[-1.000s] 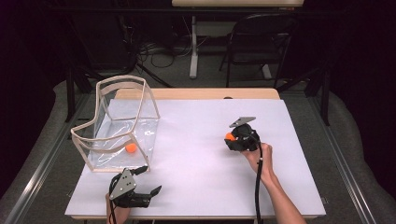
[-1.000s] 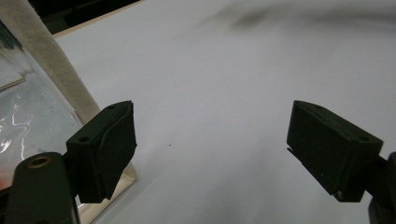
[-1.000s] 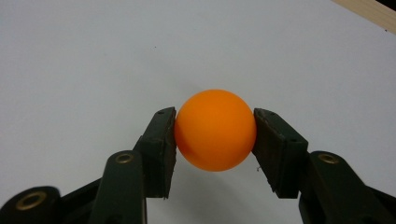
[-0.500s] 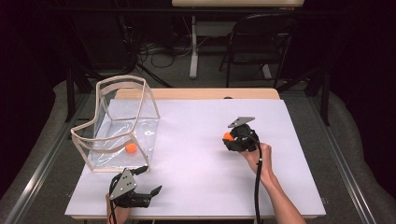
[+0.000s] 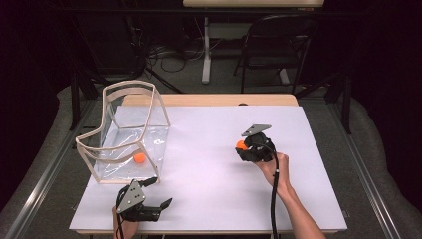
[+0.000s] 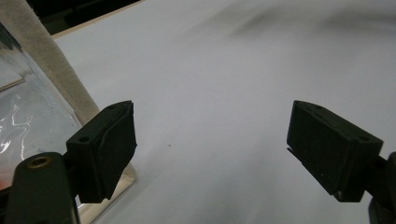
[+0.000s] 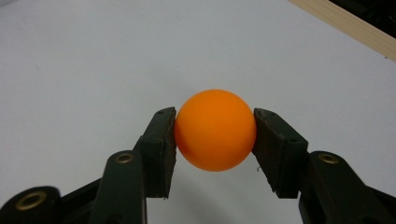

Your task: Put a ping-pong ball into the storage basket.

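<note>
An orange ball [image 7: 215,129], smooth, matte and round, sits pinched between the two black pads of the right tongs [image 7: 215,140]; each pad presses flat against one side of it, so the jaws stand only as far apart as the ball is wide. In the high view the same ball [image 5: 241,145] shows as a small orange spot at the front of the right tongs [image 5: 245,149], right of the middle of the white surface [image 5: 209,149], with the person's right hand [image 5: 272,164] gripping the tool from behind and a black cable trailing back along the forearm. Whether the ball touches the surface or hangs just above it cannot be told.

The left tongs [image 5: 161,191] rest near the front edge of the surface, well apart from the right ones, jaws spread wide with nothing between them; in the left gripper view the two blocky black pads [image 6: 105,149] frame only bare white sheet.

Just beyond the left tongs stands a clear-walled box [image 5: 127,134] with a pale, curved frame, its plastic sides glossy and wrinkled. A second orange ball [image 5: 140,158] lies inside it on the bottom, near the front wall. A wooden strip of tabletop [image 5: 209,99] shows past the far edge of the white sheet, and a dark chair [image 5: 278,45] stands on the floor behind.
</note>
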`<action>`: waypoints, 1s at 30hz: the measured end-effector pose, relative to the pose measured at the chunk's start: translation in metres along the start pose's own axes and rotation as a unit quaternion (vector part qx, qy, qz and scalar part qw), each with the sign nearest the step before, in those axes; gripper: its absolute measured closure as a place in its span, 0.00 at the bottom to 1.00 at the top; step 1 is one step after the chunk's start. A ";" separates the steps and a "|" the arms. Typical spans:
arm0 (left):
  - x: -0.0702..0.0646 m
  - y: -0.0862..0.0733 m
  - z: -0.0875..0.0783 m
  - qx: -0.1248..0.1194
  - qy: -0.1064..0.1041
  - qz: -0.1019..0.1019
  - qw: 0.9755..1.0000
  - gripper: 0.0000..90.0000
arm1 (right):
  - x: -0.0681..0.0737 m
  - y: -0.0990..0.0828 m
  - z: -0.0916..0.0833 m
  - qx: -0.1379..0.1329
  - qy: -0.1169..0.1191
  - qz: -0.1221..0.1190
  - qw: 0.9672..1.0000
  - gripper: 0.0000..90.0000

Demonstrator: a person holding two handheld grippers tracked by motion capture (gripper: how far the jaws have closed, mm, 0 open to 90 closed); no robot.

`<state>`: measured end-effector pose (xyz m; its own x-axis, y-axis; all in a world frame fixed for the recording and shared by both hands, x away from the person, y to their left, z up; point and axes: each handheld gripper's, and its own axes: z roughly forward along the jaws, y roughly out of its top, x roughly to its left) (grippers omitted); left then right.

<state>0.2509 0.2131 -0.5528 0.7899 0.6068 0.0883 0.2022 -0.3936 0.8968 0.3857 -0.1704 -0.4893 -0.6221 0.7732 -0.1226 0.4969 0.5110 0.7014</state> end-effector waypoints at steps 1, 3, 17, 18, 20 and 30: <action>0.000 0.000 0.000 0.000 0.000 0.000 1.000 0.18 | 0.001 0.000 0.000 -0.001 0.002 -0.001 1.000 0.56; 0.000 0.000 0.000 0.000 0.000 0.000 1.000 0.17 | 0.002 0.001 -0.001 -0.002 0.002 -0.002 1.000 0.56; -0.001 0.000 0.001 0.001 -0.001 0.000 1.000 0.17 | 0.009 0.005 -0.002 -0.006 0.009 -0.010 1.000 0.56; 0.000 0.000 0.000 0.001 -0.001 0.001 1.000 0.17 | 0.010 0.005 -0.001 -0.006 0.010 -0.012 1.000 0.56; 0.000 0.000 0.000 0.001 -0.001 0.000 1.000 0.17 | 0.011 0.005 -0.001 -0.006 0.014 -0.015 1.000 0.56; 0.000 0.000 0.001 0.001 0.001 0.000 1.000 0.17 | 0.020 0.009 0.005 -0.005 0.023 -0.026 0.999 0.56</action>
<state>0.2510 0.2125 -0.5529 0.7886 0.6085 0.0885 0.2034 -0.3940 0.8963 0.3803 -0.1485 -0.4891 -0.6743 0.7276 -0.1260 0.4581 0.5460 0.7015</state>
